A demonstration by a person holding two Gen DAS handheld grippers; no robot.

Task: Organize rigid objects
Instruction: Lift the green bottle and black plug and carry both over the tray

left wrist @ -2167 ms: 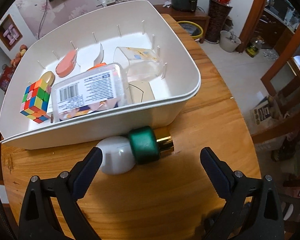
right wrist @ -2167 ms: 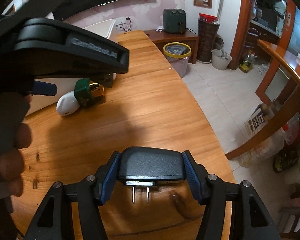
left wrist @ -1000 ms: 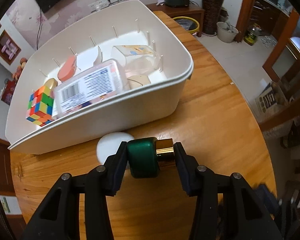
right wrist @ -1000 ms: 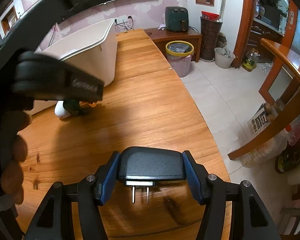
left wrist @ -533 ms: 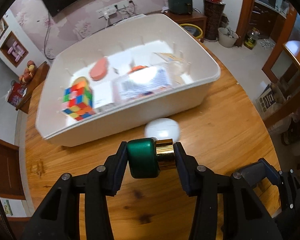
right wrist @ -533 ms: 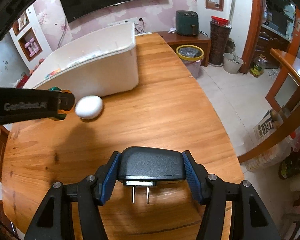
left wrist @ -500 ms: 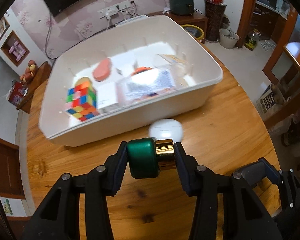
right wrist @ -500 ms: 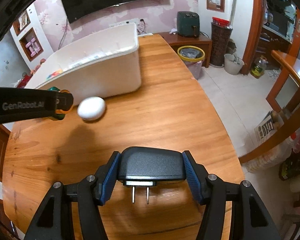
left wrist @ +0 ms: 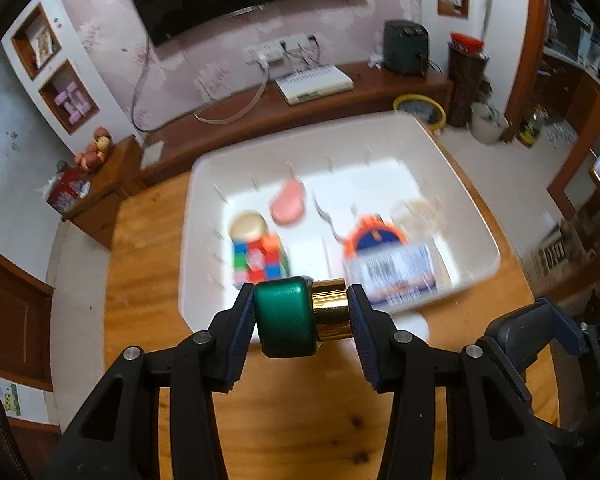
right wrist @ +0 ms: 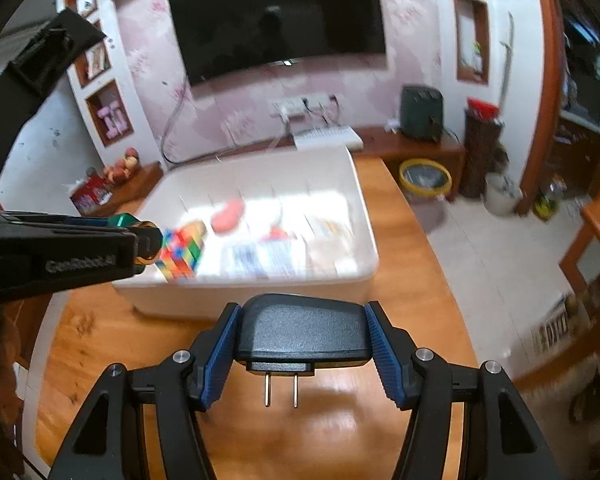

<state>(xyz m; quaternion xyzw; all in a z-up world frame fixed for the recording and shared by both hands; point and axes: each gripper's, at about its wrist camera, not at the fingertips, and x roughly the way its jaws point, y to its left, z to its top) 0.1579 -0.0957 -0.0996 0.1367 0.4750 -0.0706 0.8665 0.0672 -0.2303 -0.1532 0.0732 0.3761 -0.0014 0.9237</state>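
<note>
With your left gripper (left wrist: 302, 316) clamped on the green cap (left wrist: 284, 316) at the bin's (left wrist: 476, 216) near wall and your right gripper (right wrist: 302, 344) clamped on the plug (right wrist: 302, 330) just short of it, you needed to clear the rim, then release over bare floor beside the cube (left wrist: 260, 258).

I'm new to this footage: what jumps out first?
Each hand-held gripper is loaded: the left clamps a green-and-gold bottle above the near edge of the white bin, and the right grips a black plug adapter, prongs down, over the wooden table. Inside the bin, a colourful puzzle cube stands out.
</note>
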